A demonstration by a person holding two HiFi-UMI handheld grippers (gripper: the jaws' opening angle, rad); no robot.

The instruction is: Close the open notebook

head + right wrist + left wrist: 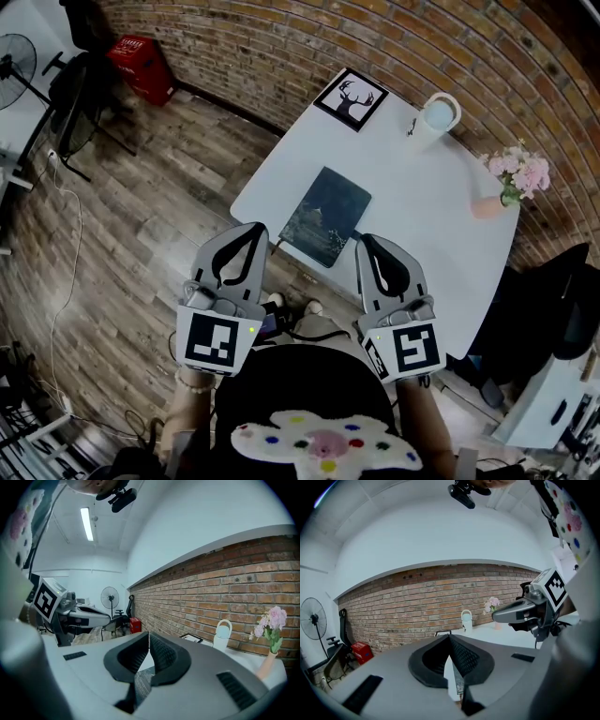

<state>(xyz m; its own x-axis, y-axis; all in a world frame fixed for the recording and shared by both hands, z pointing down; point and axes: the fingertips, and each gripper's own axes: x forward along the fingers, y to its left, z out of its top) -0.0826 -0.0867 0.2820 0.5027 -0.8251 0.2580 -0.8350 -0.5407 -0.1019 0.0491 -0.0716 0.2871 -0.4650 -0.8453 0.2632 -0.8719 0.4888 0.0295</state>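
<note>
Since the notebook point(325, 216) looks shut already, lying flat near the front edge of the counter point(412, 211) | left tool point(255, 228): tips together, holding nothing | right tool point(366, 240): same | both wait just short of it.

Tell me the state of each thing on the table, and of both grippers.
notebook: closed, lying flat on the table
framed deer picture: face up, at the far corner
white handled bottle: upright
vase: upright, with pink flowers in it
left gripper: shut, empty
right gripper: shut, empty
</note>
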